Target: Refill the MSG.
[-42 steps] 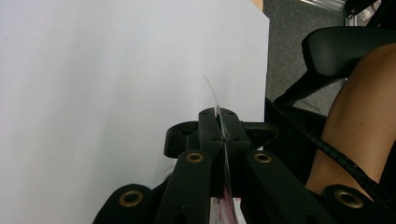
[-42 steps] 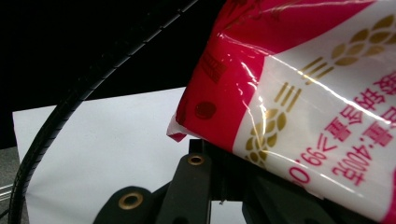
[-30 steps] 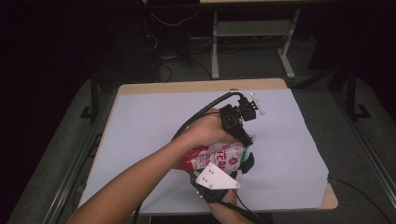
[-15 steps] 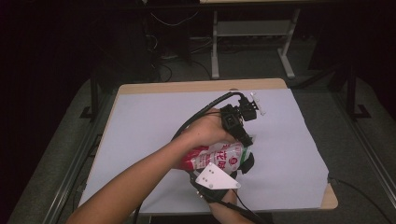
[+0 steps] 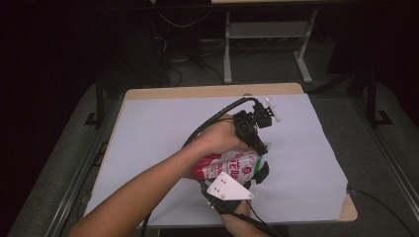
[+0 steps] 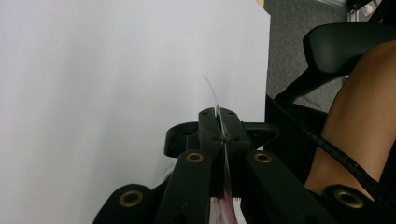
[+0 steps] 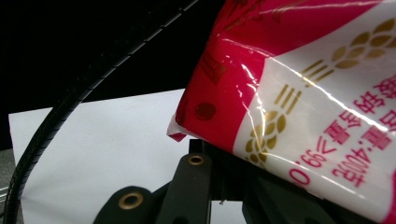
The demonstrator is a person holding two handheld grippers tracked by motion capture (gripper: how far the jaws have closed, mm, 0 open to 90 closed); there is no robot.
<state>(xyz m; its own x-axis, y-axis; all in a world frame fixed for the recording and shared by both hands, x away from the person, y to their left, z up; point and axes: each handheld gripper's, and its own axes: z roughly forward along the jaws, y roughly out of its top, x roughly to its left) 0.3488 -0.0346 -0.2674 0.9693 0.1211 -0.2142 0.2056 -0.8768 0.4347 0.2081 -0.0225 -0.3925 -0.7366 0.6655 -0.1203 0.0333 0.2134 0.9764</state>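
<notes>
Packet: a red and white packet [image 5: 231,166] held above the white-covered table [image 5: 148,128], near its front edge.
Hidden: the left hand [image 5: 217,140] covers its upper edge.
Left gripper [image 6: 223,130]: fingers pinched on the packet's thin clear edge.
Right gripper [image 7: 219,186]: fingers clamped on its corner, partly covered.
Writing: pink characters and "40", mostly unreadable.

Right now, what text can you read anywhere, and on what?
"40克", or so it looks: pink print, upside down in the right gripper view, on the red-and-white plastic packet.
Pink digits beside it: cut off, not readable for certain.
Large red characters on the same packet in the high view: too blurred to read.
No other text.
</notes>
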